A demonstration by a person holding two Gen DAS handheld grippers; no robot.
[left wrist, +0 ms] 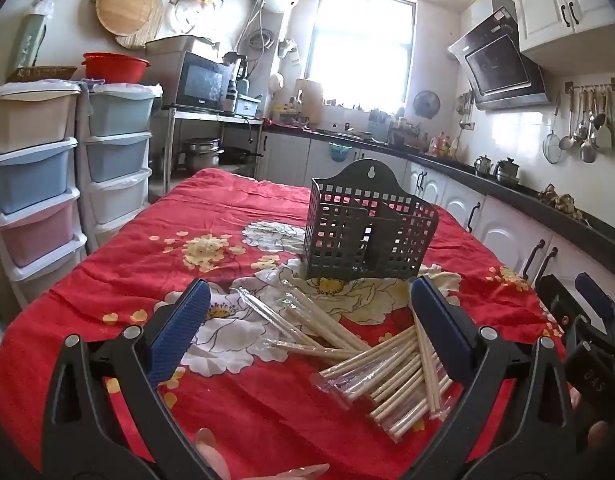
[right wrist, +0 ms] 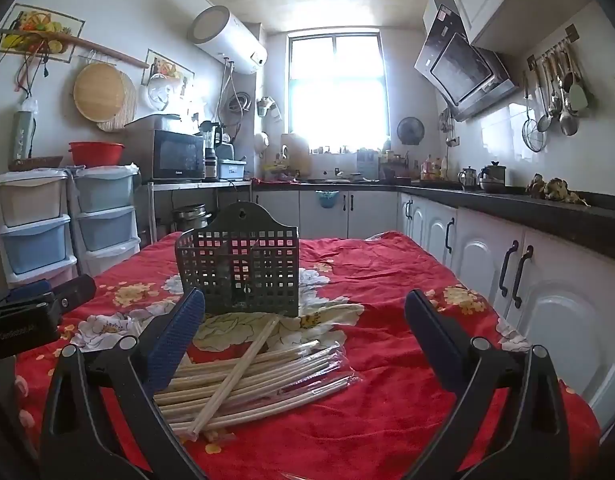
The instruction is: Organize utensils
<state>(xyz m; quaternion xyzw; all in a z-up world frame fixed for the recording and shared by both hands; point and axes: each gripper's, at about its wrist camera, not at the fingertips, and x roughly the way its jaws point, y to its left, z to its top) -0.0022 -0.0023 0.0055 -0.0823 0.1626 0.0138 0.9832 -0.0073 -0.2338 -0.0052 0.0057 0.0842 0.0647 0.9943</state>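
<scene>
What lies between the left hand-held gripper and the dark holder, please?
In the left wrist view, the chopsticks lie on the red cloth between the open left hand-held gripper and the dark holder.

Red flowered tablecloth [left wrist: 243, 216], dark, perhaps green-grey holder [left wrist: 367, 232], pale chopsticks [left wrist: 387, 380].

Very little writing is showing legibly. In the left wrist view, pale letters reading roughly "DAS" are showing, turned on their side, on the right gripper [left wrist: 587, 308] at the right edge. In the right wrist view, a line of white print is running along the body of the left gripper [right wrist: 39, 300] at the near left, too blurred to read. A small pale brand mark is sitting on the lower front of the microwave [right wrist: 173, 156], far left, also too small to read.
</scene>
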